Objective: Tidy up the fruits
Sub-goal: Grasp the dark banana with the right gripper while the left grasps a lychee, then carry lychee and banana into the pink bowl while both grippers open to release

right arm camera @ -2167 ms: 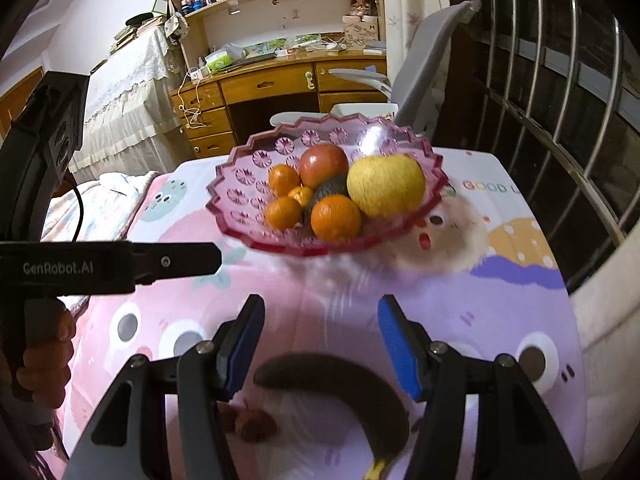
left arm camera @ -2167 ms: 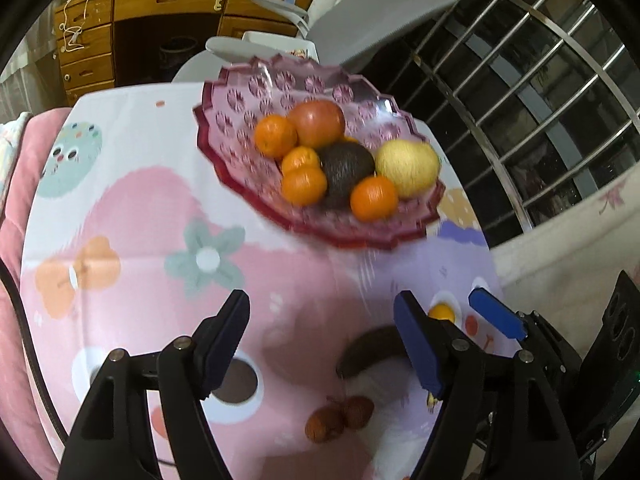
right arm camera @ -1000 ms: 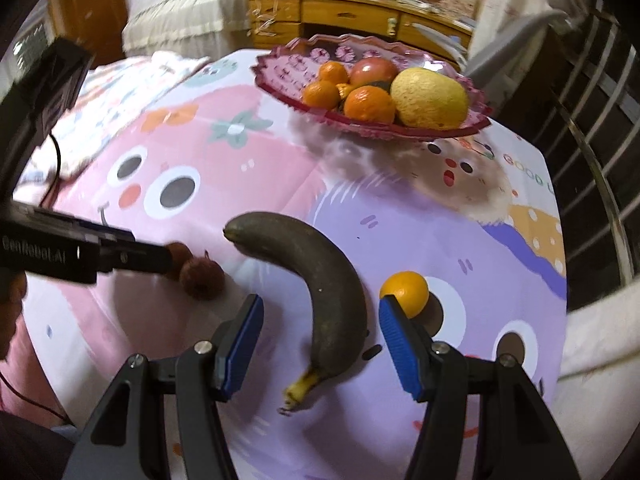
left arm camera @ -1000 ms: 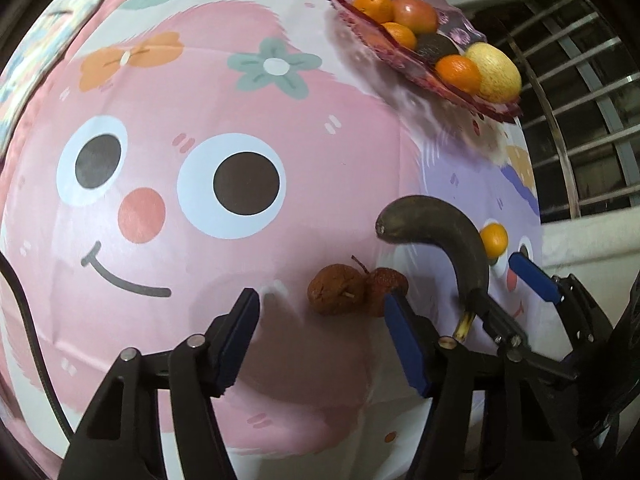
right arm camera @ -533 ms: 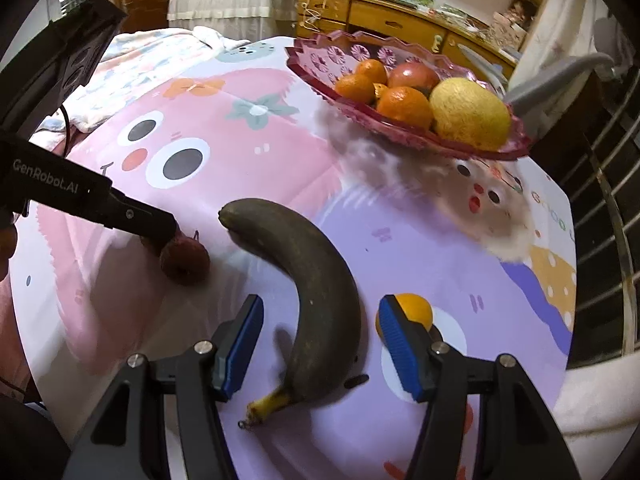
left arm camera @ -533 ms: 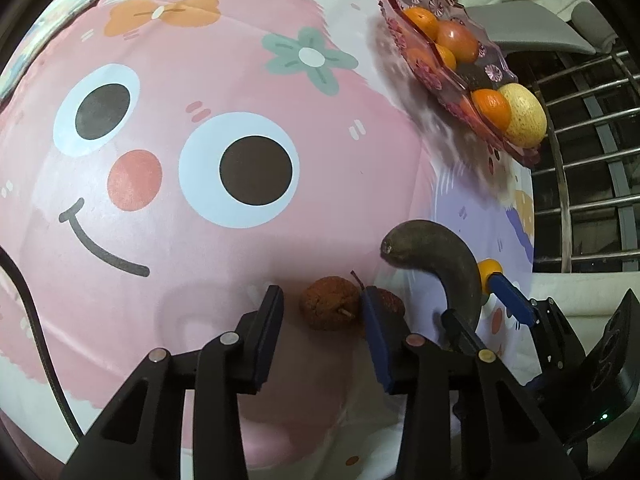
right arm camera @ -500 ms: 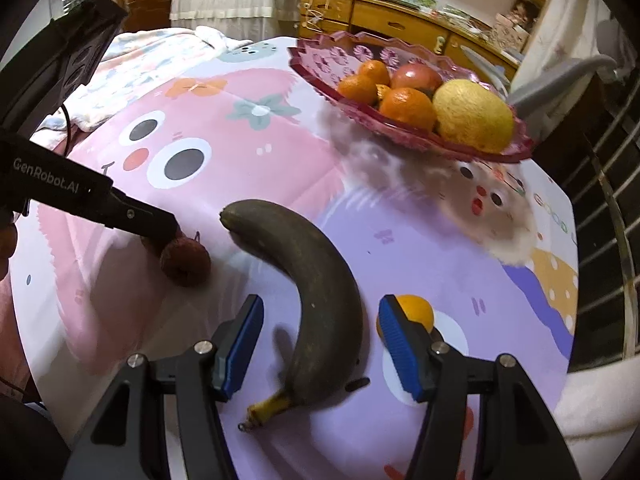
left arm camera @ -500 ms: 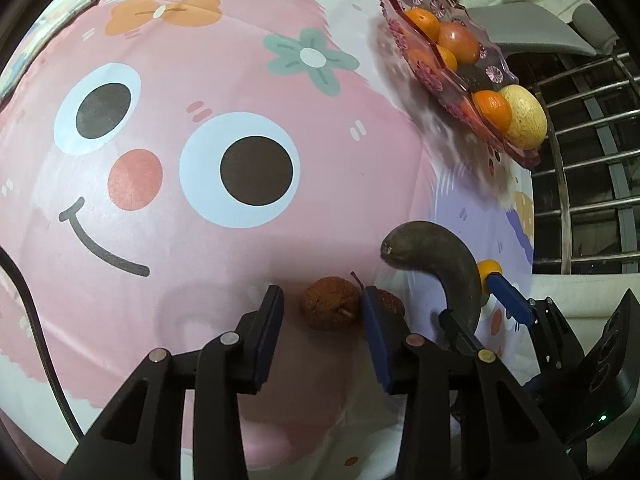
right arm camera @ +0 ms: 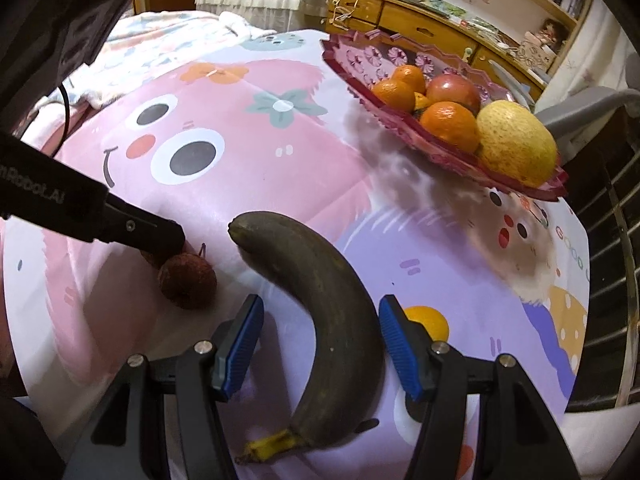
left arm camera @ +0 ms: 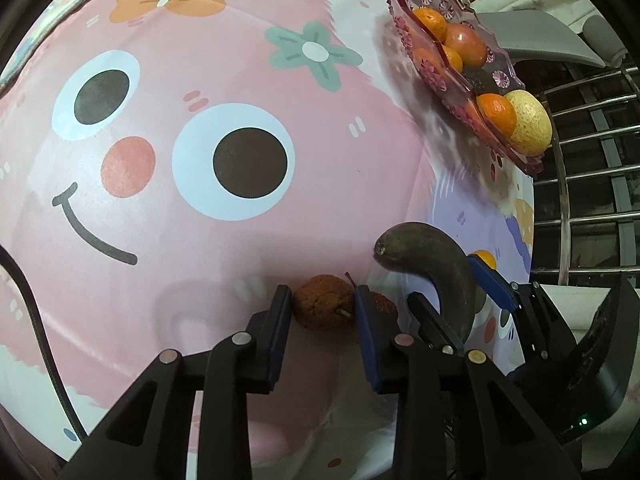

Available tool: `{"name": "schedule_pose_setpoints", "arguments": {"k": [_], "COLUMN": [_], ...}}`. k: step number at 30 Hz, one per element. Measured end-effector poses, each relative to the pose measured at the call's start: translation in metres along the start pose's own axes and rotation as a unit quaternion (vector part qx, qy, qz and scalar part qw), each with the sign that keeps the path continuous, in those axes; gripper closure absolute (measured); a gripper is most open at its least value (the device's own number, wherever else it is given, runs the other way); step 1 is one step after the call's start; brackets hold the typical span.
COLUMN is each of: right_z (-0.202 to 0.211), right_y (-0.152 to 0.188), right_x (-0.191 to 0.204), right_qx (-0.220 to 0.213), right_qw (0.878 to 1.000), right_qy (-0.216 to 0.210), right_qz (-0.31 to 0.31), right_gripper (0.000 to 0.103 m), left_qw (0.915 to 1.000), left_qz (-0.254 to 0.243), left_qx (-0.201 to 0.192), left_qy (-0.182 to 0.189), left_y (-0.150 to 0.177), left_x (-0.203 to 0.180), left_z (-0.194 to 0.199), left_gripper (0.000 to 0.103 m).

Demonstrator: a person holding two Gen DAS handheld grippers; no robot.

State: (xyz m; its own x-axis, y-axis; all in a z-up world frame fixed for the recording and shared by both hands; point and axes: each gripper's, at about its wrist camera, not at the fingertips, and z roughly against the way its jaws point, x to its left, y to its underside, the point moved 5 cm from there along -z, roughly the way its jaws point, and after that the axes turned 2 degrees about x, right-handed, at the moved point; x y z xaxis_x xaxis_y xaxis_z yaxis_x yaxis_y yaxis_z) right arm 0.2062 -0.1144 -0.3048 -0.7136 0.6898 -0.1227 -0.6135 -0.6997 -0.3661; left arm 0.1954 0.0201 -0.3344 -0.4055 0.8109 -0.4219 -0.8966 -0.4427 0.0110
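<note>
While the pink glass bowl (right arm camera: 408,128) holds oranges, an apple and a pear, my left gripper (left arm camera: 322,312) points steeply down, clenched on a brown lychee (left arm camera: 323,307); my right gripper (right arm camera: 320,336) straddles the dark banana (right arm camera: 320,288), not pressing it.

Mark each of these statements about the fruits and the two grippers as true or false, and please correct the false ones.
1. The left gripper is shut on a brown lychee. True.
2. The right gripper pinches the dark banana. False: its jaws stand open on either side of the banana, with gaps.
3. The pink bowl holds oranges. True.
4. A small orange lies on the cloth beside the banana. True.
5. The banana lies in the bowl. False: it lies on the tablecloth.
</note>
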Motion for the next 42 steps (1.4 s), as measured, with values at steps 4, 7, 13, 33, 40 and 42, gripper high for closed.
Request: {"name": "schedule_pose_setpoints", "arguments": {"k": [4,7,13,33,40,42], "right_z": [-0.005,-0.006,-0.009,0.013,0.039,0.045], "right_y": [-0.003,-0.005,-0.011,-0.002,-0.002,-0.003], "right_x": [0.000,-0.001,-0.001,-0.024,-0.023,-0.022], "right_qx": [0.004,0.002,-0.002,-0.062,-0.110,-0.119], "right_qw": [1.000,1.000,0.999,0.995,0.989,0.988], "right_qy": [-0.007,-0.018,-0.034,-0.061,-0.074,-0.074], "right_qz": [0.010,0.011,0.017,-0.045,-0.064,-0.067], "right_gripper": [0.043,0.043,0.047,0.069,0.071,0.071], "left_qw": [1.0000,0.9999,0.9998,0.9966,0.9922,0.9912], "left_qz": [0.008,0.012,0.019,0.000,-0.039,-0.044], "left_qx": [-0.001,-0.003,-0.010,-0.081,-0.115,-0.121], "left_qy": [0.003,0.004,0.001,0.011,0.028,0.032], "left_y": [0.000,0.001,0.003,-0.016,-0.029,-0.033], "left_x": [0.001,0.001,0.003,-0.002,-0.013,-0.015], "left_z": [0.000,0.000,0.003,0.044,0.062,0.065], "left_gripper": [0.073,0.074,0.074,0.074,0.074,0.075]}}
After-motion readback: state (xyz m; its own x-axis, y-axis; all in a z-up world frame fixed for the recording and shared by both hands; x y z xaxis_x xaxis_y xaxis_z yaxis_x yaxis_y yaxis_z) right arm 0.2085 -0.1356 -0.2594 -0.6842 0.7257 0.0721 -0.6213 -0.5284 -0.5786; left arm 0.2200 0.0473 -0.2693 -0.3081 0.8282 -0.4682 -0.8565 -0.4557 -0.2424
